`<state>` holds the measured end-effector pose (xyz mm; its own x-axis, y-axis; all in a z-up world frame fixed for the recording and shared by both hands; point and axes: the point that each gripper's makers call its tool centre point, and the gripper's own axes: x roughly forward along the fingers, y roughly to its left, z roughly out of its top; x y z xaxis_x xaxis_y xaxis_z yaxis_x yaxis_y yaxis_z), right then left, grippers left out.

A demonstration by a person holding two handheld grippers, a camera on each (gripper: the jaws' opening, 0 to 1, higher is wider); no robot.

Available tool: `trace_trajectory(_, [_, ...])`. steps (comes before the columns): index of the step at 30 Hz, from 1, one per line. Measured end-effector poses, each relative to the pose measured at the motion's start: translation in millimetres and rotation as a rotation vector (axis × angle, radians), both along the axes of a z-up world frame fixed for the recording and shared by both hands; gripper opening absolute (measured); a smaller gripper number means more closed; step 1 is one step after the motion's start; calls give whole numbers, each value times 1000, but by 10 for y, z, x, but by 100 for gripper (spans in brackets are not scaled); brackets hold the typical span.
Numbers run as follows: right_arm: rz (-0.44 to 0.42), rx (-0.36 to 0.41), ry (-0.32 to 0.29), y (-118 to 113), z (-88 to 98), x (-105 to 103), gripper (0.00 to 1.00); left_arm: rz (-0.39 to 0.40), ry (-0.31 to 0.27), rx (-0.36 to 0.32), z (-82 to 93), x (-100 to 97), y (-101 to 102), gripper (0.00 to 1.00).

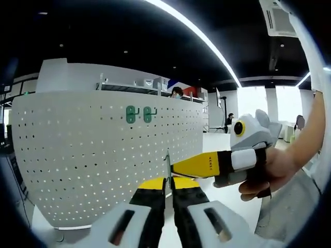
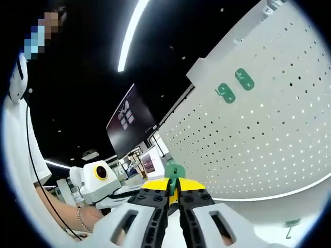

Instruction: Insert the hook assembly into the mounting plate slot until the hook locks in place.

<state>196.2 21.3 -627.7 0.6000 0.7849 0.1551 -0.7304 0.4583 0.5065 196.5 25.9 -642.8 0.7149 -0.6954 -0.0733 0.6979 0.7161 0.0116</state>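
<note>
White and full of small holes, the pegboard [image 1: 103,155] stands upright in front of both grippers, and two green hooks [image 1: 140,114] already sit on it side by side near its top edge. In the left gripper view the left gripper [image 1: 168,187] has its yellow and black jaws closed on a thin green hook [image 1: 167,164], which points up just before the board. The right gripper [image 1: 199,165] comes in from the right, held by a hand [image 1: 276,173], and its tip is near this same hook. In the right gripper view the right gripper [image 2: 173,190] has its jaws narrow, pinching a green hook piece [image 2: 174,173] between the tips, with the board [image 2: 258,139] rising to the right and the mounted hooks [image 2: 235,86] high on it
</note>
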Motion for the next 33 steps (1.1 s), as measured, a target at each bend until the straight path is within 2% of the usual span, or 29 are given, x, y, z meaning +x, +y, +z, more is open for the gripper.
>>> trace_trajectory(24, [-40, 4, 12, -83, -26, -33, 1, -17, -7, 23, -18, -30, -80, 4])
trace_trajectory(33, [-56, 10, 16, -124, -31, -31, 0, -27, -26, 43, -13, -42, -114, 6])
